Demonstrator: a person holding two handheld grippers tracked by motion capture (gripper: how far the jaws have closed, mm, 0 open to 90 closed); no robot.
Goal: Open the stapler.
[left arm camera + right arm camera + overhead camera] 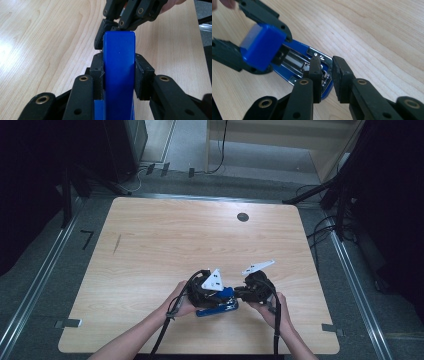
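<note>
Left tongs clamp the blue stapler's raised top arm; right tongs, narrowed with nothing visibly gripped, hover at its open metal front end.

Bright tabletop, dark surroundings, soft glare, slight blur

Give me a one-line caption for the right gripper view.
Left gripper lifts the blue stapler lid open while the right gripper nearly closes at its metal front end.

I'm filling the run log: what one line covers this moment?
left gripper: shut on stapler top | right gripper: jaws narrow at stapler front, grip unclear | stapler: blue, opened, on table
</note>
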